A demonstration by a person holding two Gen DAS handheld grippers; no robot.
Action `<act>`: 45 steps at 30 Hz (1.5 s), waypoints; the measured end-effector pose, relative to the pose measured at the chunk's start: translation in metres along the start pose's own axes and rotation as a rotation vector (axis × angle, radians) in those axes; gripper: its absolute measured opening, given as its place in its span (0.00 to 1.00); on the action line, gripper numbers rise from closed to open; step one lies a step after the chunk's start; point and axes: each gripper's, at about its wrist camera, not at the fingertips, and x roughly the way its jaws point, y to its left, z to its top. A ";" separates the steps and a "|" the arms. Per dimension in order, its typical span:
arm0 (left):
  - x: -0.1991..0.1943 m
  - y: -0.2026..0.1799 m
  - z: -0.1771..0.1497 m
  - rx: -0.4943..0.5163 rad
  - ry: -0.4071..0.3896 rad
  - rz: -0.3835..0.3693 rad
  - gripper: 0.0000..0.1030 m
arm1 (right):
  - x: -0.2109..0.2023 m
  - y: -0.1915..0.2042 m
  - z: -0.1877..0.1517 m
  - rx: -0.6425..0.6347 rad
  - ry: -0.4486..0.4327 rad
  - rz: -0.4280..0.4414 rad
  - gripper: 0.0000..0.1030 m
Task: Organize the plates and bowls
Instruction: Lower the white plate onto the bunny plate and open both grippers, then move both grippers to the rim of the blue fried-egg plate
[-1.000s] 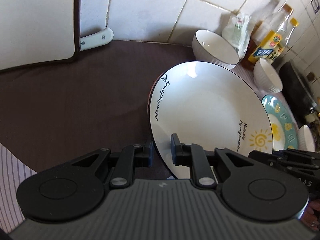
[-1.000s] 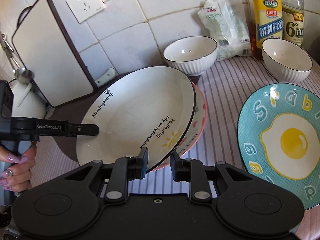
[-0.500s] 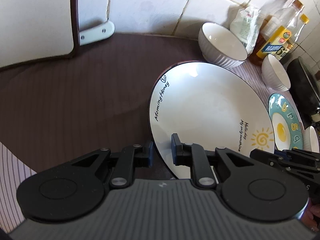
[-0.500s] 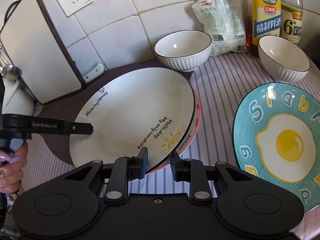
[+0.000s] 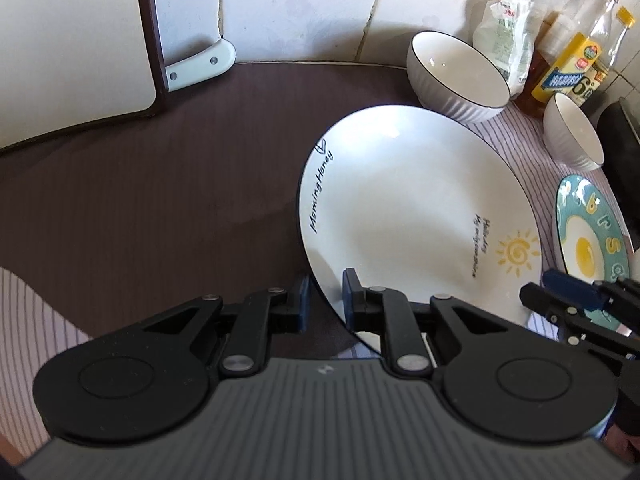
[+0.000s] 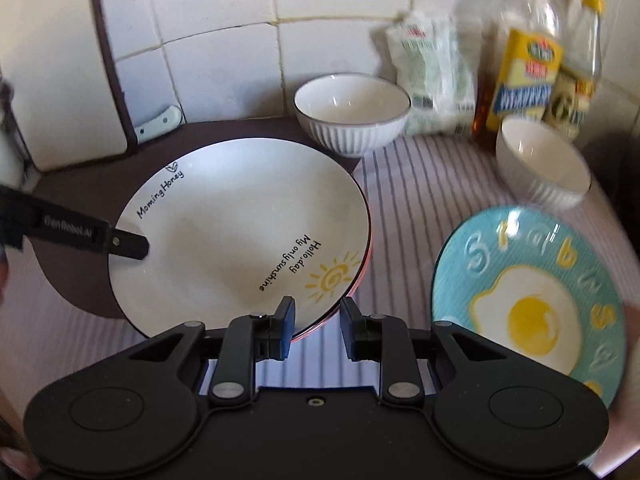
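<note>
A white plate with a sun drawing (image 5: 408,216) (image 6: 240,236) lies on top of a pink-rimmed plate (image 6: 362,280). My left gripper (image 5: 324,300) has its fingers around the white plate's near rim; it also shows in the right wrist view (image 6: 132,246). My right gripper (image 6: 316,320) is open, its fingers apart beside the plate's rim, holding nothing. A blue fried-egg plate (image 6: 528,300) (image 5: 588,236) lies to the right. Two white ribbed bowls (image 6: 352,116) (image 6: 540,160) stand behind.
A cutting board (image 5: 68,40) leans on the tiled wall at left. A brown mat (image 5: 140,200) lies under the plates on a striped cloth (image 6: 412,184). Oil bottles (image 6: 528,60) and a bag (image 6: 432,80) stand at the back right.
The white plate has come down flat onto the pink-rimmed plate. My right gripper has opened and let go of its rim. The left gripper stays at the rim.
</note>
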 end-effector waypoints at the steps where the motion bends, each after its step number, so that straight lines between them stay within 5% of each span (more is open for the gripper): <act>1: -0.003 -0.002 -0.001 -0.002 0.005 0.003 0.15 | -0.004 0.001 -0.001 -0.017 -0.015 0.002 0.28; 10: -0.052 -0.031 -0.018 0.079 -0.016 -0.002 0.15 | -0.060 -0.026 -0.019 0.063 -0.114 0.062 0.37; 17: -0.092 -0.068 -0.024 0.157 -0.044 -0.034 0.17 | -0.104 -0.055 -0.035 0.101 -0.157 -0.042 0.44; 27: -0.129 -0.135 -0.038 0.308 -0.038 -0.042 0.44 | -0.178 -0.083 -0.048 0.148 -0.251 -0.081 0.60; 32: -0.129 -0.163 -0.046 0.380 -0.034 -0.046 0.54 | -0.193 -0.094 -0.062 0.194 -0.254 -0.097 0.68; 45: -0.080 -0.215 -0.055 0.497 0.017 -0.040 0.70 | -0.169 -0.125 -0.100 0.309 -0.176 -0.033 0.70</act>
